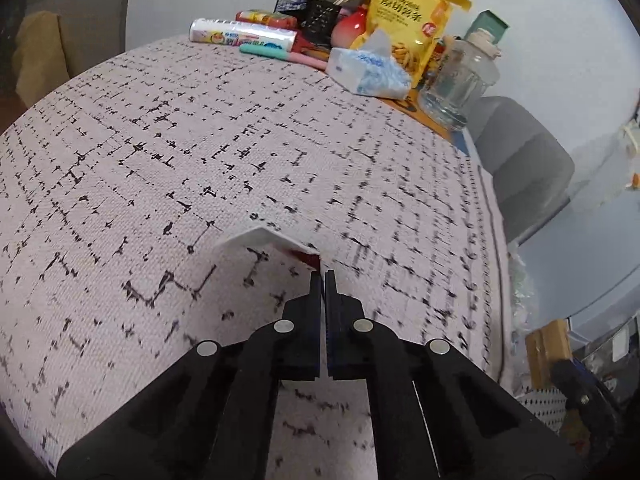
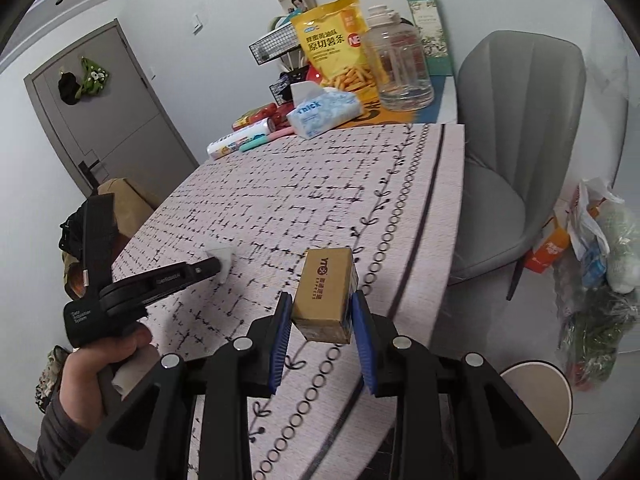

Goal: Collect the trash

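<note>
While the right gripper (image 2: pixel 322 314) clamps a box (image 2: pixel 325 294), open tablecloth (image 2: pixel 320 184) stretches ahead.

The left gripper's (image 1: pixel 323 276) closed fingers hid the near corner of the white card (image 1: pixel 260 238), so whether the pads really pinched it could not be told. The cardboard box's (image 2: pixel 326 294) side faces lay behind the right gripper's blue pads (image 2: pixel 280 336). The grey chair (image 1: pixel 520 168) and floor clutter (image 1: pixel 592 364) were cut off at the picture's edge.
</note>
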A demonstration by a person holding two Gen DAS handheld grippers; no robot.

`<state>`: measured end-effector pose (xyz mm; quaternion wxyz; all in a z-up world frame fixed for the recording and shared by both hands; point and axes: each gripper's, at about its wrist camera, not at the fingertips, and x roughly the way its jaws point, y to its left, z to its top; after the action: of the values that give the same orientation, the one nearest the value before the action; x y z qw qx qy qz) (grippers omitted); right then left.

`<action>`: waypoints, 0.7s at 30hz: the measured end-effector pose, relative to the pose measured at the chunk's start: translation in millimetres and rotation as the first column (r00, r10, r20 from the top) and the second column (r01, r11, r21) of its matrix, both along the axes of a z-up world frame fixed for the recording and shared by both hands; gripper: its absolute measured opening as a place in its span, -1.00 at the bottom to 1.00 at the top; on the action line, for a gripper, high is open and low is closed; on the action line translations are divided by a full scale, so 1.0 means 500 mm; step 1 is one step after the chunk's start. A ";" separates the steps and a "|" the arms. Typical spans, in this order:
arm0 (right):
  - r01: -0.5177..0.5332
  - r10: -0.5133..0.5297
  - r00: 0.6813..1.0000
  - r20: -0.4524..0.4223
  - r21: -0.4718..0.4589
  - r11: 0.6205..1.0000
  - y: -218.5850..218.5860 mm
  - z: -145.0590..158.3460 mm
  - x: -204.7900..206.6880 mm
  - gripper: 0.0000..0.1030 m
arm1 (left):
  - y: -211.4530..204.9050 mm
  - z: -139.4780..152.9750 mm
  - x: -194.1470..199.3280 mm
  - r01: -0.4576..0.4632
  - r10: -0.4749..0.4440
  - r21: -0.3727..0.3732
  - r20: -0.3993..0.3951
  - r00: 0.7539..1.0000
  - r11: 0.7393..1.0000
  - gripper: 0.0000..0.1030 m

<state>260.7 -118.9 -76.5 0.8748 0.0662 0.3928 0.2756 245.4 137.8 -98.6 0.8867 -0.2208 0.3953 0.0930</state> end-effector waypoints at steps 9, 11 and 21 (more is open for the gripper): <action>0.036 -0.035 0.999 0.020 -0.005 0.999 -0.044 0.002 -0.019 -0.41 | -0.045 0.049 -0.080 0.042 -0.042 0.003 0.068 0.997 0.999 -0.96; 0.050 -0.050 0.998 0.026 -0.004 0.999 -0.058 0.004 -0.022 -0.41 | -0.061 0.060 -0.102 0.056 -0.056 0.001 0.088 0.995 0.998 -0.96; 0.107 -0.107 0.994 0.023 -0.004 0.994 -0.136 -0.002 -0.049 -0.41 | -0.160 0.082 -0.130 0.149 -0.147 -0.009 0.131 0.980 0.989 -0.96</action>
<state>236.0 -187.1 -77.6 0.8929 0.0816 0.3797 0.2280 180.4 58.0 -57.7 0.9129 -0.2046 0.3531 0.0085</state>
